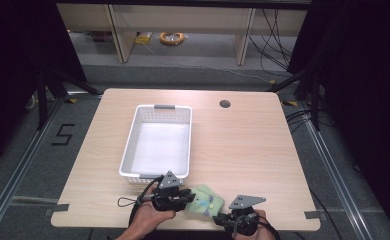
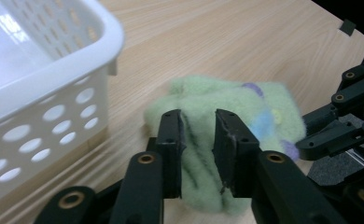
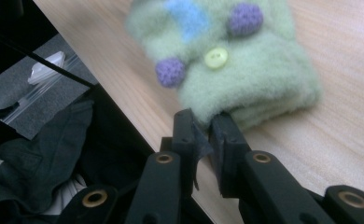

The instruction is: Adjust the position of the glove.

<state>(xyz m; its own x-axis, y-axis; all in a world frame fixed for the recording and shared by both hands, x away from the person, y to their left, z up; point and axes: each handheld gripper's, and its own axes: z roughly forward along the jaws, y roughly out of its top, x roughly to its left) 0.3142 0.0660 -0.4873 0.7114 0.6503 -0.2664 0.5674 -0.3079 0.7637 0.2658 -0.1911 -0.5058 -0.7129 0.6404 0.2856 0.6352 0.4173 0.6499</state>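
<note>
I see a grey floor [image 1: 193,75] around the wooden table [image 1: 243,145]; pale shelving [image 1: 183,20] stands behind, dark curtains [image 1: 353,50] at both sides.

Both hands sit low and close together, left tool [image 1: 187,196] and right tool [image 1: 218,218] jaws nearly closed.

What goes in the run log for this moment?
left claw: shut on green fleece cloth | right claw: shut on its near edge | cloth on table beside white basket, not in it
</note>
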